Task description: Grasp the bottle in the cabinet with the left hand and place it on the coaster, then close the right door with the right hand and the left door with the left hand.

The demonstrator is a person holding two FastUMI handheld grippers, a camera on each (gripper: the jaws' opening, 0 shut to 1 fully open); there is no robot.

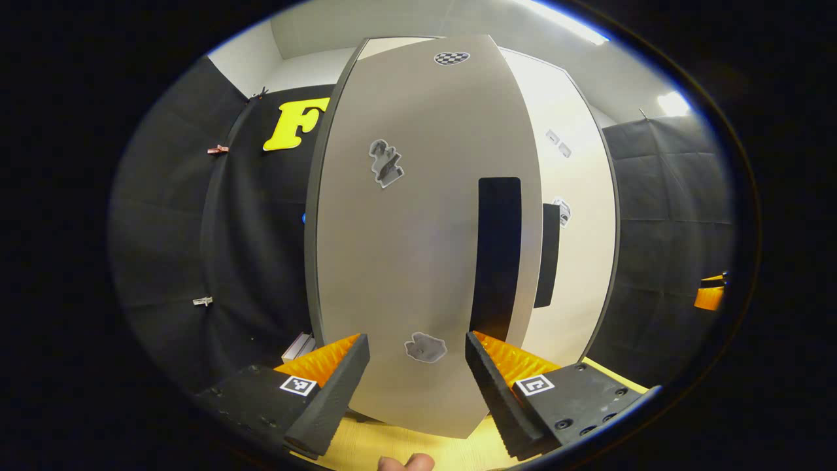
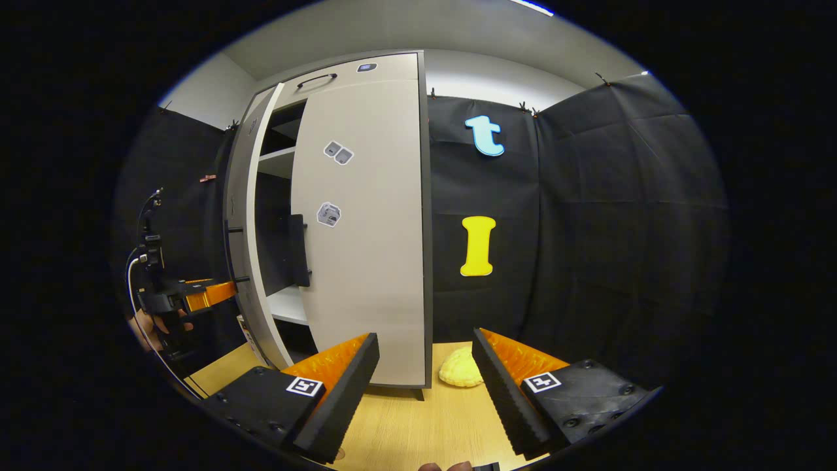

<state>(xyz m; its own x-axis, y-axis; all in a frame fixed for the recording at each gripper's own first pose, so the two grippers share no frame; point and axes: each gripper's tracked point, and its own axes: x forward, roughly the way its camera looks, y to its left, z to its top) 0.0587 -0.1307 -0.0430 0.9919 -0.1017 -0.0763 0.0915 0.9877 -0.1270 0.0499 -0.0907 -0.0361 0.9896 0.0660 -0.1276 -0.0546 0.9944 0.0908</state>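
Observation:
The cabinet's grey left door stands just in front of my left gripper, which is open with nothing between its fingers. A black handle runs down that door near its right edge. Beyond it is the pale right door. In the right gripper view, the left door stands ajar and the right door is nearly flat against the cabinet. Shelves show in the gap between them. My left gripper is held at the left door's outer face. My right gripper hangs open over the table.
A yellow lumpy object lies on the wooden table by the cabinet's right foot. Black cloth walls close in behind and on both sides. A hand holds the left gripper. The right gripper's orange edge shows far right.

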